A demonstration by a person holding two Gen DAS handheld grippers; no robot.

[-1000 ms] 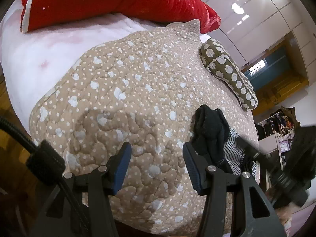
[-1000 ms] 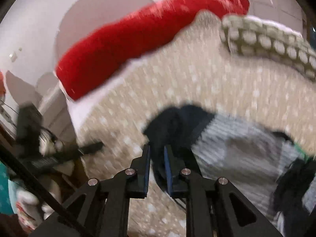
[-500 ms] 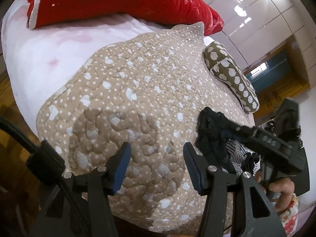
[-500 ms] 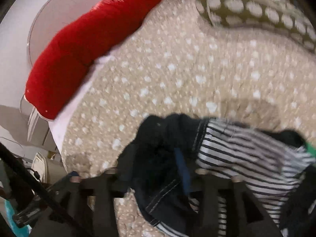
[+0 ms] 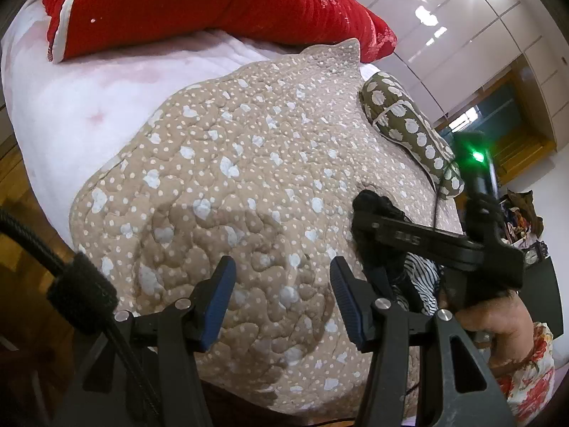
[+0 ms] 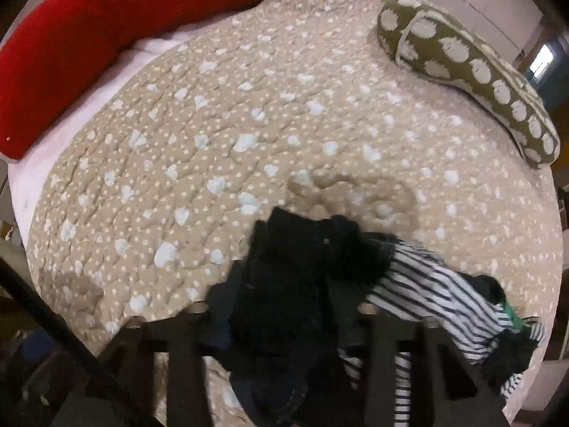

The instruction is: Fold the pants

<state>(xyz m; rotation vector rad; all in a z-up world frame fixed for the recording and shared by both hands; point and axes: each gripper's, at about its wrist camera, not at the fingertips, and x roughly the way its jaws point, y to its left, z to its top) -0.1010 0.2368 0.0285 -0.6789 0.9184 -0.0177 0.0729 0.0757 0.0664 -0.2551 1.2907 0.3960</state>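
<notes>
Dark pants (image 6: 288, 284) lie bunched on the tan dotted quilt (image 6: 249, 117), on top of a black-and-white striped garment (image 6: 430, 291). My right gripper (image 6: 284, 323) is right at the bunch; the cloth fills the space between its arms and hides the fingertips. In the left wrist view the right gripper (image 5: 366, 249) reaches into the pants (image 5: 373, 206) from the right. My left gripper (image 5: 281, 299) is open and empty, over bare quilt (image 5: 231, 178) left of the pants.
A red pillow (image 5: 199, 0) lies across the back of the bed, on a white sheet (image 5: 81, 99). An olive spotted cushion (image 6: 469, 67) lies at the far right. The quilt's front edge and wooden floor (image 5: 14, 178) are near.
My right gripper has moved onto the pants, and the dark cloth now bunches between its arms. My left gripper has stayed open and has barely shifted.
</notes>
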